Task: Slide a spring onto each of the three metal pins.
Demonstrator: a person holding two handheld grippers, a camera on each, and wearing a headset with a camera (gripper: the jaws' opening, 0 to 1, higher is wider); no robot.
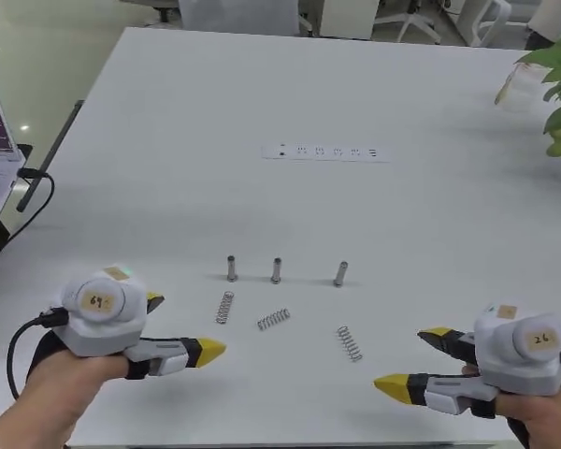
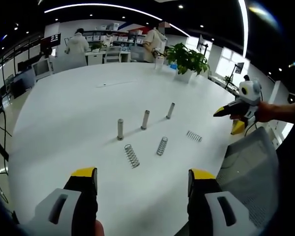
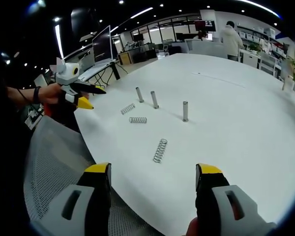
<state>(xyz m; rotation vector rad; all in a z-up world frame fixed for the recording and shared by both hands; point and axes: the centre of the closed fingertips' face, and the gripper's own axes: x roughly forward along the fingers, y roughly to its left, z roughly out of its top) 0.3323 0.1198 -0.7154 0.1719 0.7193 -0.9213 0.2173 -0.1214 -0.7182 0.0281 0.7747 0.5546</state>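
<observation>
The left pin (image 1: 232,268), middle pin (image 1: 277,270) and right pin (image 1: 340,273) stand upright in a row on the white desk (image 1: 374,84), all bare. Nearer the person, the three springs lie flat on the desk (none touching a pin): the left spring (image 1: 225,307), middle spring (image 1: 273,319) and right spring (image 1: 349,343). The left tongs (image 1: 182,325) and right tongs (image 1: 411,359) hover by the near edge, one on each side of the springs, both spread wide and holding nothing.
</observation>
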